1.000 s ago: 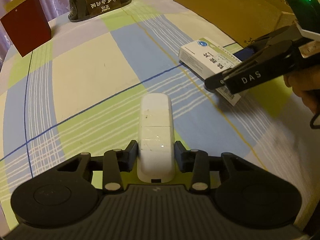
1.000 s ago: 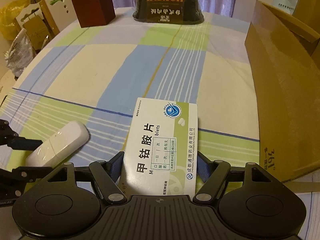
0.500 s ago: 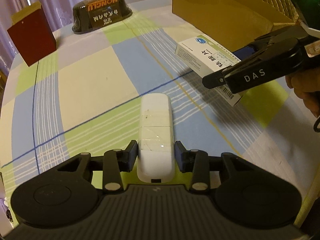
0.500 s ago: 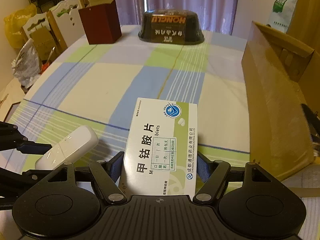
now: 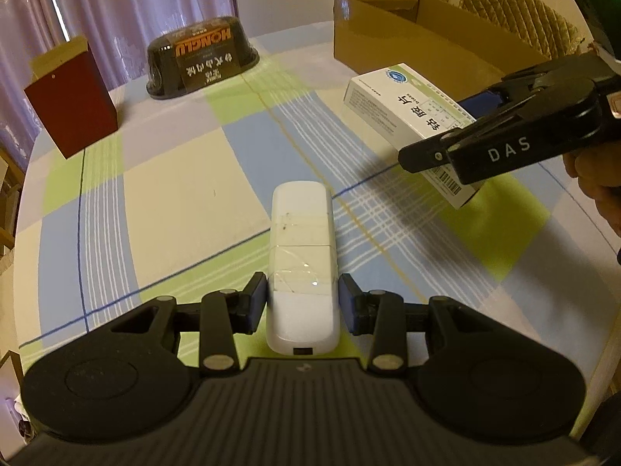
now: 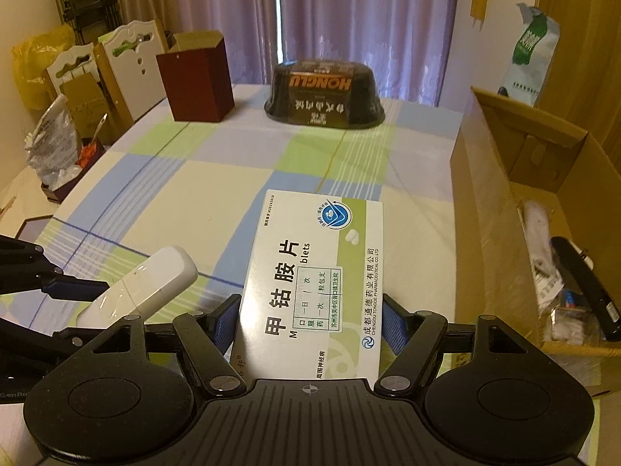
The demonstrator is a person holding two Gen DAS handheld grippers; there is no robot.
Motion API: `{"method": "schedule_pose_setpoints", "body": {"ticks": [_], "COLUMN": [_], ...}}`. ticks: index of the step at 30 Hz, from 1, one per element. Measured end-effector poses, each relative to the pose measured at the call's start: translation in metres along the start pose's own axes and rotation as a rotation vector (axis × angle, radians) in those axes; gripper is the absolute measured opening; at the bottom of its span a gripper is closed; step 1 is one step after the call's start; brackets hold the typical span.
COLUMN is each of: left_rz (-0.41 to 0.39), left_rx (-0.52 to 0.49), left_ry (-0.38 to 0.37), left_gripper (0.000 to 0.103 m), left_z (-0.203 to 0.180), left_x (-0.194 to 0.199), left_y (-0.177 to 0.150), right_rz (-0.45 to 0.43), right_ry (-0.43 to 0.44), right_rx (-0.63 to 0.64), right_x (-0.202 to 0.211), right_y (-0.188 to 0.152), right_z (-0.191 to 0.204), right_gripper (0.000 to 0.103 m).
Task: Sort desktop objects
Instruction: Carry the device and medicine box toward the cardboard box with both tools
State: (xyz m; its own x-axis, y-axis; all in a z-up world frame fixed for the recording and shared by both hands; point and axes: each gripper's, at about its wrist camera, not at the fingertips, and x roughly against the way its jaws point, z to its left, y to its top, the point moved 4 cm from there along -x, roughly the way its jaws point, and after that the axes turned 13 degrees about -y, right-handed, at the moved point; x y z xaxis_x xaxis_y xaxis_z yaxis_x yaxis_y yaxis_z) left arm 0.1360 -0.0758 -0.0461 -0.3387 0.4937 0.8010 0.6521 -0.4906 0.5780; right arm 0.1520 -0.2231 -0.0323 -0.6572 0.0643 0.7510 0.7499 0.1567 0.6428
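My left gripper (image 5: 302, 303) is shut on a white oblong device (image 5: 302, 248), held above the checked tablecloth. The same white device (image 6: 143, 287) shows at the lower left of the right wrist view, between the left gripper's blue pads. My right gripper (image 6: 310, 320) is shut on a white and green medicine box (image 6: 310, 283), also lifted off the table. In the left wrist view that medicine box (image 5: 403, 112) hangs at the right, clamped by the right gripper's black arm. The open cardboard box (image 6: 500, 194) stands just right of the medicine box.
A dark red box (image 5: 71, 97) and a black packaged food tub (image 5: 202, 62) stand at the table's far side. Inside the cardboard box (image 5: 411, 39) lie a black device (image 6: 586, 287) and small packets. Chairs and bags stand beyond the table's left edge.
Both grippers have risen from the table with their objects still held. The view now reaches over the cardboard box's wall, showing its inside.
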Motion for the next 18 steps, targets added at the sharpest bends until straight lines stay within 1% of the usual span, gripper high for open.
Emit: {"method": "schedule_pose_setpoints", "body": {"ticks": [11,18], "left_rz": [-0.057,-0.08], "left_rx": [-0.02,-0.036], "left_ry": [0.003,-0.005], "left_gripper": [0.034,0.034], "left_z": [-0.005,-0.012], "left_x": [0.015,0.018], "left_y": [0.022,0.033], "right_rz": [-0.059,-0.072], "right_ry": [-0.017,-0.026], "right_rx": [0.001,-0.003], "right_x": [0.023,0.03], "right_y": [0.017,0.019], "right_z": [-0.007,-0.013], "right_gripper": [0.072,0.072]}}
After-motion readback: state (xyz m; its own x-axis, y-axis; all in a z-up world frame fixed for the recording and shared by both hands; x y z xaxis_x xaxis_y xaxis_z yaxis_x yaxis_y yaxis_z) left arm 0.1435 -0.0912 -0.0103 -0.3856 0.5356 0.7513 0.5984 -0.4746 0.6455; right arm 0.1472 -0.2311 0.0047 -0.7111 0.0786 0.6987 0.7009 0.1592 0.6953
